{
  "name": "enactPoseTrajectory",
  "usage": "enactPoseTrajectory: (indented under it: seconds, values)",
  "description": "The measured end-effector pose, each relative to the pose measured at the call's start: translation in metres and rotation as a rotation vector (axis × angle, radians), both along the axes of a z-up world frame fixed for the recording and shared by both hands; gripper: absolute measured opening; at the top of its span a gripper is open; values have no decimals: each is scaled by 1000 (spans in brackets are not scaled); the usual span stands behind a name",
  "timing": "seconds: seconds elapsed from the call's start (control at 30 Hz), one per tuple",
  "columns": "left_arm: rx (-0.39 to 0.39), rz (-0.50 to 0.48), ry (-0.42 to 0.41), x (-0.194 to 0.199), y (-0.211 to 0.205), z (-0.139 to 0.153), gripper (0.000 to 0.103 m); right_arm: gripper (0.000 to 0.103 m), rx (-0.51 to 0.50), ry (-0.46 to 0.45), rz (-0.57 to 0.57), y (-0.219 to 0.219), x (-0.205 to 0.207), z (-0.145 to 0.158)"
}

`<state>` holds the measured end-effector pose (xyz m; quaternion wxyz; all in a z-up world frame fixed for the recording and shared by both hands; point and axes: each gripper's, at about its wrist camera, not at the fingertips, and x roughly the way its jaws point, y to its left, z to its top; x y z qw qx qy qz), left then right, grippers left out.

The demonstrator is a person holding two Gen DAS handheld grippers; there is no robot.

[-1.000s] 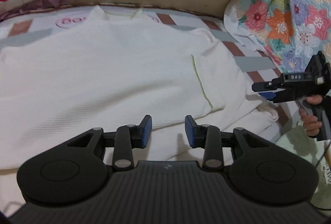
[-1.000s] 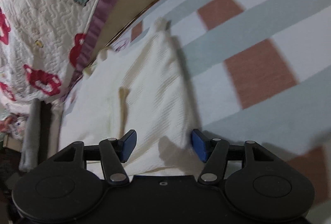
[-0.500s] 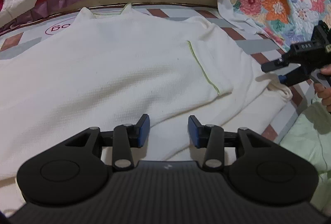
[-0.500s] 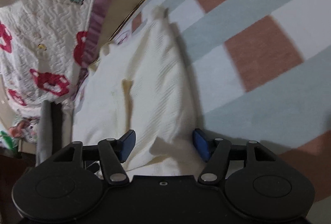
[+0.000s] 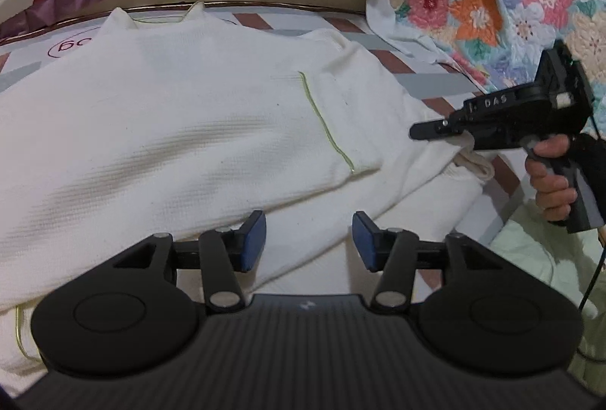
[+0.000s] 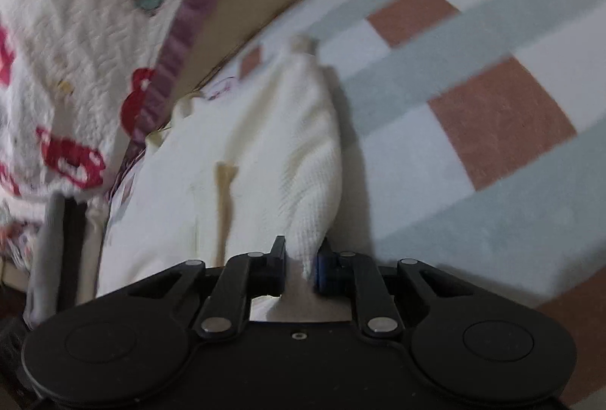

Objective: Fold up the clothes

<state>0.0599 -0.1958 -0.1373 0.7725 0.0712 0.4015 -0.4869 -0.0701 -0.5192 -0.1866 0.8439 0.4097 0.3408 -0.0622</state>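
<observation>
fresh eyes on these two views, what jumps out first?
The big cream garment spread across the striped bedsheet fills both views. The right gripper is shut on its edge, while the left gripper hangs open over the near hem. A floral quilt sits far right.

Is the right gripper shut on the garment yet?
Shut: right gripper pinches a fold of the white garment between its pads.
</observation>
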Motion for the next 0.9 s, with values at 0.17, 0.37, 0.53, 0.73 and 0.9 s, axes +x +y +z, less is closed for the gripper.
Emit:
enactPoseTrajectory:
  seconds: [0.17,0.37,0.53,0.73,0.9]
  values:
    - [-15,19,30,7,5,4,50,16,-27,-73,21,14,10,37]
    - [-28,98,139,35,51,16,50,15,65,-250,113,49,40,79]
    - [-60,216,137,77,121,51,52,15,85,-285,243,93,87,104]
    - [43,442,27,123,209,38,49,15,-2,-302,546,198,164,140]
    - [-74,612,172,134,256,18,49,15,-127,-159,718,286,205,95]
